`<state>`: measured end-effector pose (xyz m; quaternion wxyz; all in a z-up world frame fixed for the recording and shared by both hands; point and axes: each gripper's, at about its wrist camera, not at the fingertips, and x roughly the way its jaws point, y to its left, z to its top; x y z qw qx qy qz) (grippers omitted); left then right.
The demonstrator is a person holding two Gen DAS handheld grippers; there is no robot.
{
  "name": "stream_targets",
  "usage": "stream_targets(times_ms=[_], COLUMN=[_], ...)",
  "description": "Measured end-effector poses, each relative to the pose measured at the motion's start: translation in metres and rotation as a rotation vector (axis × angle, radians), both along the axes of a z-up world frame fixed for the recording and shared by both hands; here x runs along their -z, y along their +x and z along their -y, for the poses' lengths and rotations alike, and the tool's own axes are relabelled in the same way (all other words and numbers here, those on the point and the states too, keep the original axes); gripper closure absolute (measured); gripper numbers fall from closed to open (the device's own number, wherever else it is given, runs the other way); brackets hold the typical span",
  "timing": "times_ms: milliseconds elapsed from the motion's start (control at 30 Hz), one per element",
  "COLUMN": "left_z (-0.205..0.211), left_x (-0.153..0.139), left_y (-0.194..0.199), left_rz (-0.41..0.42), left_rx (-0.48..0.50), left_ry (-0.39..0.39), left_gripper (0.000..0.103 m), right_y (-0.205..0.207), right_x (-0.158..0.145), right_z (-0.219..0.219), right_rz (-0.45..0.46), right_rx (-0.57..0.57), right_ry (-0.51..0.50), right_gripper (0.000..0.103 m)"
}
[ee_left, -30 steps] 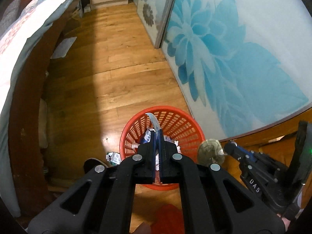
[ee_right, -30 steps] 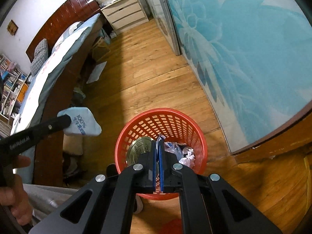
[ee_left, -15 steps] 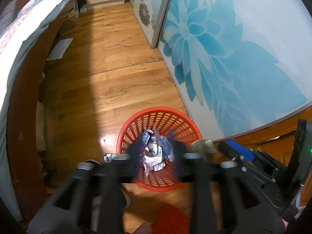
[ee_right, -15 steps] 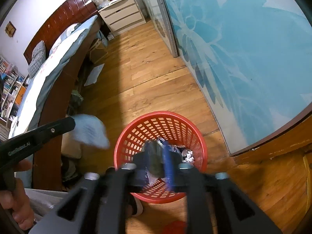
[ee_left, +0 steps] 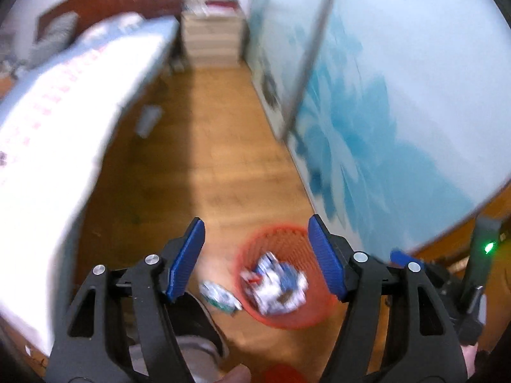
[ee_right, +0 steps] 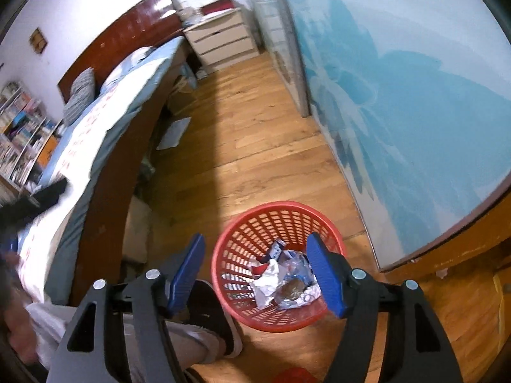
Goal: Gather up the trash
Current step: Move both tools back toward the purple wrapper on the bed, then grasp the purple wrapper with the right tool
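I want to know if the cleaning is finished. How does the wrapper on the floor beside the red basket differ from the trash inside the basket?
The wrapper lies outside the red basket, on the wooden floor by its left side; the trash lies inside it. The wrapper is one piece; the trash is a heap of several pieces. Both look like crumpled white and blue packaging.

A bed with a dark wooden headboard fills the left of the frame; white drawers stand at upper centre, a bookshelf at far left.
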<state>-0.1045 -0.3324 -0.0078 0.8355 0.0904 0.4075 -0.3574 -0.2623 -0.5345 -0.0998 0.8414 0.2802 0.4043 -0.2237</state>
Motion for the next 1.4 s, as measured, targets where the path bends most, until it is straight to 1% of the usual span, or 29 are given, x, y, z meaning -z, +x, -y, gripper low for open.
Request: stream_targets(times_ms=[100,167,233,300,367,400,433,467,500,533,600,633,800,867,900,933,967,1000,1033,1067,1100,1167,1200,1233,1267,1300,1333,1367,1400], left_z=[-0.046,-0.087,-0.135,-0.180,-0.226,-0.256,-0.271,-0.292,-0.305,-0.322,-0.343,-0.350,-0.378,-0.395,-0.405,-0.410,-0.414,-0.418,-0.420,-0.420,-0.420,-0.426,-0.434,-0.448,-0.464,-0.474,-0.485,-0.491,-0.495], left_x=[-0.040,-0.066,-0.084,-0.085,-0.071,-0.055,-0.043,-0.027,-0.021,-0.015,-0.013,-0.014,-0.009,-0.002,0.003,0.007,0.012,0.015,0.014,0.014,0.016,0.029,0.035,0.043,0.049,0.051,0.054,0.057,0.060], left_y=[0.026,0.049,0.076,0.099,0.123,0.139,0.148,0.165,0.177,0.190,0.201,0.205,0.221,0.227,0.229,0.232,0.237,0.242,0.242,0.242,0.244,0.251,0.254,0.258,0.260,0.260,0.260,0.260,0.261], left_rz=[0.059,0.112,0.175,0.219,0.235,0.213,0.183,0.109,0.051,-0.003,-0.009,-0.005,0.016,-0.026,-0.024,-0.041,-0.092,-0.136,-0.125,-0.109,-0.107,-0.150,-0.169,-0.211,-0.256,-0.270,-0.285,-0.299,-0.315], left_rx=[-0.075,-0.148,-0.248,-0.346,-0.449,-0.512,-0.551,-0.607,-0.641,-0.672,-0.722,-0.741,-0.762,-0.798,-0.806,-0.823,-0.843,-0.842,-0.834,-0.836,-0.844,-0.879,-0.916,-0.967,-1.023,-1.057,-1.098,-1.115,-1.123], left_ry=[-0.068,-0.108,-0.133,-0.133,-0.120,-0.112,-0.109,-0.101,-0.100,-0.127,-0.177,-0.180,-0.185,-0.187,-0.213,-0.203,-0.183,-0.188,-0.202,-0.191,-0.159,-0.099,-0.085,-0.092,-0.136,-0.171,-0.206,-0.220,-0.235], left_gripper=[0.027,0.025,0.022,0.021,0.021,0.021,0.021,0.021,0.021,0.021,0.021,0.021,0.021,0.021,0.020,0.019,0.019,0.019,0.019,0.019,0.019,0.019,0.019,0.019,0.019,0.019,0.019,0.019,0.019], right_y=[0.011,0.026,0.048,0.068,0.100,0.110,0.132,0.143,0.161,0.176,0.211,0.223,0.279,0.309,0.322,0.346,0.367,0.385,0.404,0.435,0.462,0.518,0.550,0.584,0.605,0.633,0.648,0.672,0.682], right_x=[-0.016,-0.028,-0.048,-0.064,-0.085,-0.092,-0.102,-0.107,-0.113,-0.119,-0.129,-0.132,-0.147,-0.149,-0.150,-0.151,-0.151,-0.153,-0.154,-0.153,-0.151,-0.146,-0.138,-0.126,-0.118,-0.104,-0.094,-0.082,-0.076], right_z=[-0.015,-0.030,-0.052,-0.072,-0.102,-0.111,-0.130,-0.140,-0.155,-0.169,-0.200,-0.212,-0.275,-0.293,-0.299,-0.306,-0.314,-0.322,-0.331,-0.341,-0.354,-0.379,-0.393,-0.407,-0.416,-0.429,-0.437,-0.455,-0.465], right_rz=[0.049,0.085,0.115,0.139,0.169,0.176,0.189,0.197,0.209,0.218,0.239,0.248,0.301,0.305,0.305,0.303,0.297,0.290,0.284,0.269,0.249,0.200,0.175,0.138,0.119,0.075,0.044,0.004,-0.010], right_rx=[-0.062,-0.117,-0.190,-0.243,-0.321,-0.343,-0.387,-0.409,-0.443,-0.469,-0.519,-0.535,-0.606,-0.634,-0.642,-0.658,-0.674,-0.682,-0.694,-0.713,-0.736,-0.776,-0.799,-0.824,-0.823,-0.811,-0.803,-0.789,-0.791], right_ry=[0.016,0.028,-0.003,-0.030,-0.065,-0.076,-0.096,-0.105,-0.115,-0.121,-0.124,-0.121,-0.080,-0.039,-0.024,0.006,0.026,0.033,0.041,0.047,0.051,0.081,0.139,0.202,0.226,0.256,0.261,0.248,0.244], right_gripper=[0.032,0.031,0.031,0.031,0.031,0.031,0.031,0.031,0.031,0.031,0.031,0.031,0.031,0.031,0.031,0.031,0.033,0.035,0.036,0.037,0.038,0.040,0.040,0.043,0.046,0.046,0.049,0.049,0.050])
